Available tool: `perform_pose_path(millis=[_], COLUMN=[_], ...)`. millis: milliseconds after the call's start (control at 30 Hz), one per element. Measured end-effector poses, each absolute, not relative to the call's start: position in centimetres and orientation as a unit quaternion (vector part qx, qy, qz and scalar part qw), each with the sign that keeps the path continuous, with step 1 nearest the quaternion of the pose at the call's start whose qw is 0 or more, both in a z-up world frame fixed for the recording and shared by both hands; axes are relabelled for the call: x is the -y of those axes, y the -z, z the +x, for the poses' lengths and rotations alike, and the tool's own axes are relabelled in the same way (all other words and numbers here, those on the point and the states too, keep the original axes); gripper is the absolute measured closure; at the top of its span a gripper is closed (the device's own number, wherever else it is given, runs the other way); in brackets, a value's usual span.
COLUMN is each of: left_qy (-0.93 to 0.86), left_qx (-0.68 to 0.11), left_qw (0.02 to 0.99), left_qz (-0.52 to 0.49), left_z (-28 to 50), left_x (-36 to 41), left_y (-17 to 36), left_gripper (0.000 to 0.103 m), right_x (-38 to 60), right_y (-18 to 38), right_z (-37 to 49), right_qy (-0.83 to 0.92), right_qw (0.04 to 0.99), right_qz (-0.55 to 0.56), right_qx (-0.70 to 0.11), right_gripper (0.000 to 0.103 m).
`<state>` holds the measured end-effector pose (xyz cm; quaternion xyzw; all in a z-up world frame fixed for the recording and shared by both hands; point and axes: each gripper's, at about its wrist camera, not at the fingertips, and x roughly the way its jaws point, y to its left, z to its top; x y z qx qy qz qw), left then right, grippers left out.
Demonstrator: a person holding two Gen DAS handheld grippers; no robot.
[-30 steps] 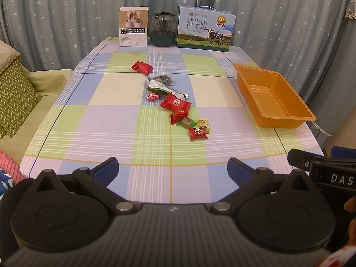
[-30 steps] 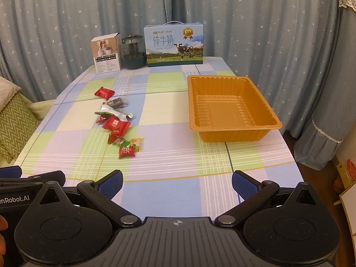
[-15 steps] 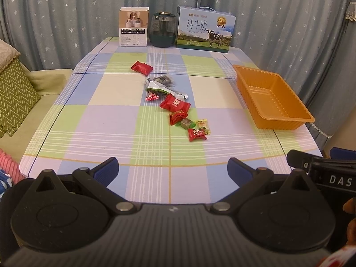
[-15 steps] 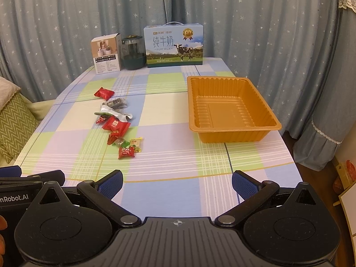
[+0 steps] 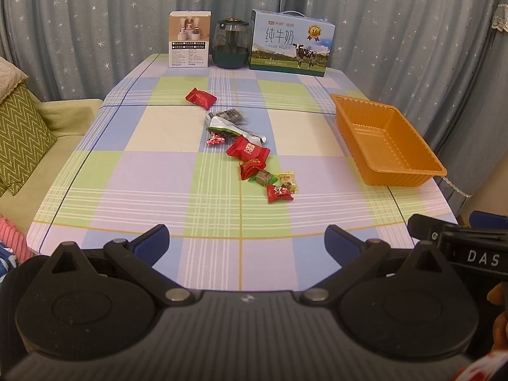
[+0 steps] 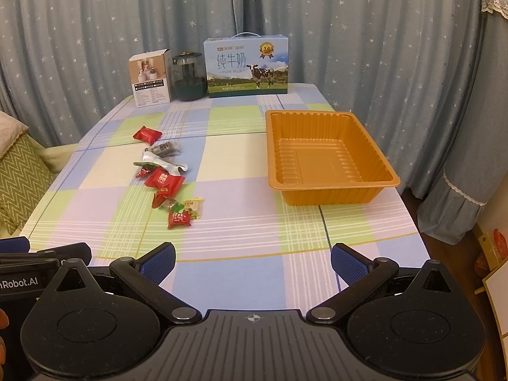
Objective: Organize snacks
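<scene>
Snacks lie in a loose diagonal string down the middle of the checked table, and none of them is in the orange tray yet, so I judge the job is at its very first step: nothing picked, both tools waiting at the near edge. The tray sits empty on my right side of the table, well apart from the string, with its near wall close to the table's right edge. At the far end the milk carton, a dark jar and a small white box stand in a row against the curtain, and I leave those alone. My left gripper hovers over the near edge with its jaws spread wide and nothing between them; my right gripper is the same, wide apart and empty, roughly facing the gap between the string and the tray. Working down in size, the biggest pieces are the red packet in the middle and the silver pouch just behind it, then the lone red packet furthest away, and last the small candies at the near end, a red-wrapped candy touching a yellow one. I reckon the next move calls for reaching forward to that nearest candy, lowering until the fingers straddle it, and closing gently, since the wrappers look slippery and sit close together.
</scene>
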<state>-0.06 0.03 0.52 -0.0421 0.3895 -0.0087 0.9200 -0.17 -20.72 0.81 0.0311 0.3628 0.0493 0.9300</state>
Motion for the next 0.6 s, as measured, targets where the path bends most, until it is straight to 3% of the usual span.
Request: perform_pose_path(millis=[600], left_qy=[0.009], left_qx=[-0.389], left_qw=[0.920], left_qz=[-0.042], left_z=[0.00], left_x=[0.12], left_y=[-0.68], left_gripper=[0.000], right_x=[20.90], right_y=[-1.02], right_z=[-0.12], right_qy=[-0.047], right_qw=[0.931], right_qz=[0.031], right_qx=[-0.362], right_gripper=[0.000])
